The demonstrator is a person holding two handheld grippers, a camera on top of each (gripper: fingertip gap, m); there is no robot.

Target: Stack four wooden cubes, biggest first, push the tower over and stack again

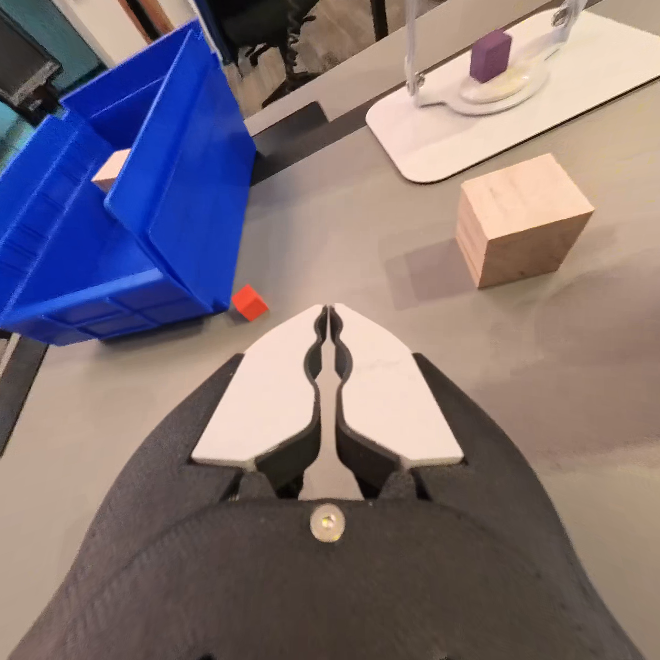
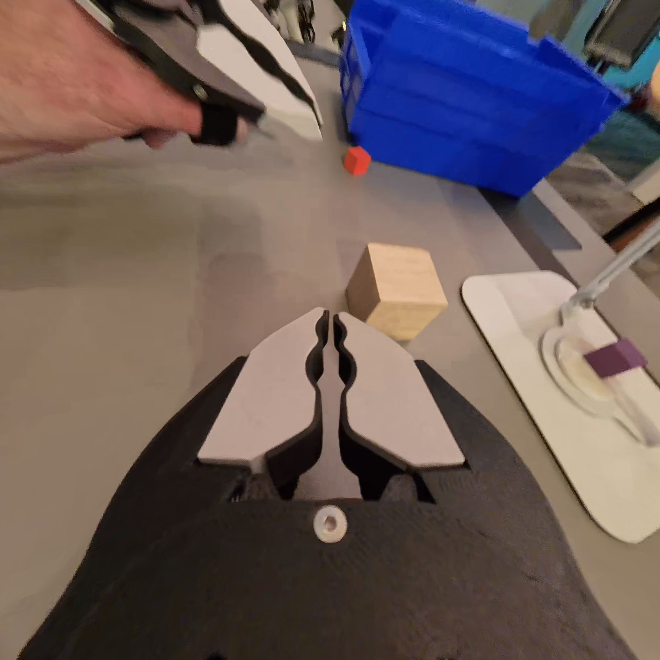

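Both hand-held grippers, left [image 1: 326, 309] and right [image 2: 329, 314], hover clenched and empty above the grey table [image 1: 321, 232]. Largest wooden cube [image 2: 396, 289] rests just beyond the right tips; red cube [image 1: 249, 301] lies beside the blue bin [image 1: 171, 214], purple cube [image 1: 490, 55] on the white stand base [image 1: 446, 143]. Judged rigid, light and smooth-faced: grip two opposite flat faces at mid-height.

The grey table [image 1: 321, 221] carries a big wooden cube [image 1: 518, 221], which stands alone on the bare surface. Far to the left of this cube stands a blue bin [image 1: 150, 214], with a small red cube [image 1: 249, 302] just beside its corner. Behind the wooden cube lies a white board [image 1: 464, 135].
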